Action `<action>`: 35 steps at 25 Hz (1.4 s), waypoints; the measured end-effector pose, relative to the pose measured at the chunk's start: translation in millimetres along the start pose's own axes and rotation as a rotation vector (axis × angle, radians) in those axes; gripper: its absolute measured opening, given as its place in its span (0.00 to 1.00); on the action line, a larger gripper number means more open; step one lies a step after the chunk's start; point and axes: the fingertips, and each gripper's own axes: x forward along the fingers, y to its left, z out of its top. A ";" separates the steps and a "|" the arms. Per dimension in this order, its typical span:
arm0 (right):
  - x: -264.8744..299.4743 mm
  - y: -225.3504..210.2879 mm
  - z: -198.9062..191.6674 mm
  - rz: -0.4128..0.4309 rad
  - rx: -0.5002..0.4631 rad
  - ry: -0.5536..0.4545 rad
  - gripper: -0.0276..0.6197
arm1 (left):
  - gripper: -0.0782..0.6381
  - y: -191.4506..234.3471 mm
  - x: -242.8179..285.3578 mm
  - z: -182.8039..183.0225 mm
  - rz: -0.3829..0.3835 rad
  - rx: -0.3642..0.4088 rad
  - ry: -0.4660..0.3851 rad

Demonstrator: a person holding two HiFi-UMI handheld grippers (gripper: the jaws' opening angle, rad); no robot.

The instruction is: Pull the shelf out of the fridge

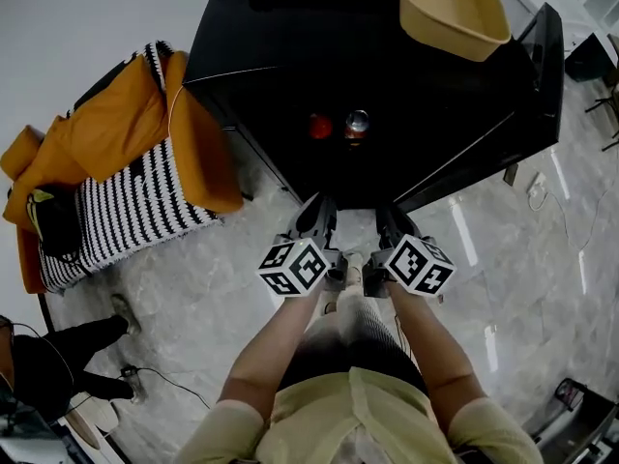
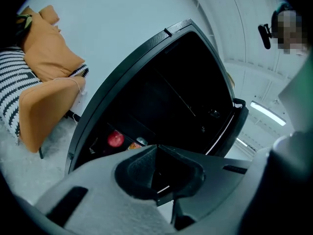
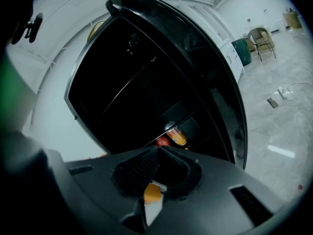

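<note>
A black fridge (image 1: 319, 56) stands open in front of me, its inside dark. In the left gripper view a thin shelf (image 2: 178, 97) shows as a pale line across the cavity; the right gripper view has the same shelf (image 3: 129, 84). Low inside lie a red apple (image 1: 320, 126) and a can (image 1: 357, 122). My left gripper (image 1: 317, 211) and right gripper (image 1: 392, 218) are side by side just short of the fridge's open front. Both are shut, with nothing between the jaws. They point slightly downward toward the lower part of the cavity, clear of the shelf.
The fridge door (image 1: 542, 66) hangs open at the right. A beige basin (image 1: 450, 8) sits on top of the fridge. At the left, a chair (image 1: 126, 182) with an orange cloth and a striped cushion stands close beside the fridge. A cable (image 1: 174, 380) lies on the marble floor.
</note>
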 end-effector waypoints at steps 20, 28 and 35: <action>100.7 -40.2 23.9 -0.048 0.075 -0.029 0.09 | 0.15 60.6 86.5 -0.3 0.095 -0.094 -0.054; 115.4 -56.3 32.8 -0.061 0.103 -0.047 0.09 | 0.15 72.7 98.5 -1.4 0.130 -0.155 -0.110; 126.7 -52.1 44.2 -0.027 0.152 -0.092 0.20 | 0.32 79.8 105.8 13.3 0.129 -0.225 -0.212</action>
